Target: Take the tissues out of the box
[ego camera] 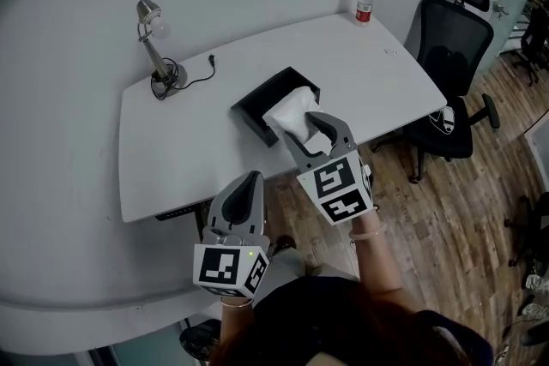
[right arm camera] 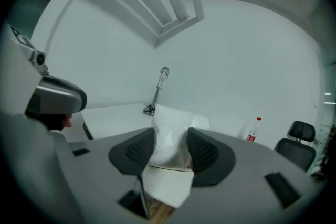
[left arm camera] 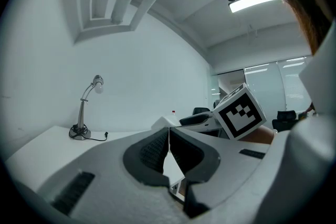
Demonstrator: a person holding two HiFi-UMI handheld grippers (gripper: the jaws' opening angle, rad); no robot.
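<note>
White surface [ego camera: 171,146] against bare walls, with the black box [ego camera: 254,105] on it. My right claw [ego camera: 302,126] is clamped on the tissues [ego camera: 290,111], which stand out of the box's opening right at its tips, running upward and leaning toward me. The box sits just below and ahead of that claw, its long side seemingly crosswise to my reach. My left claw [ego camera: 250,178], pinched together on nothing, hangs back to the left, farther off.
</note>
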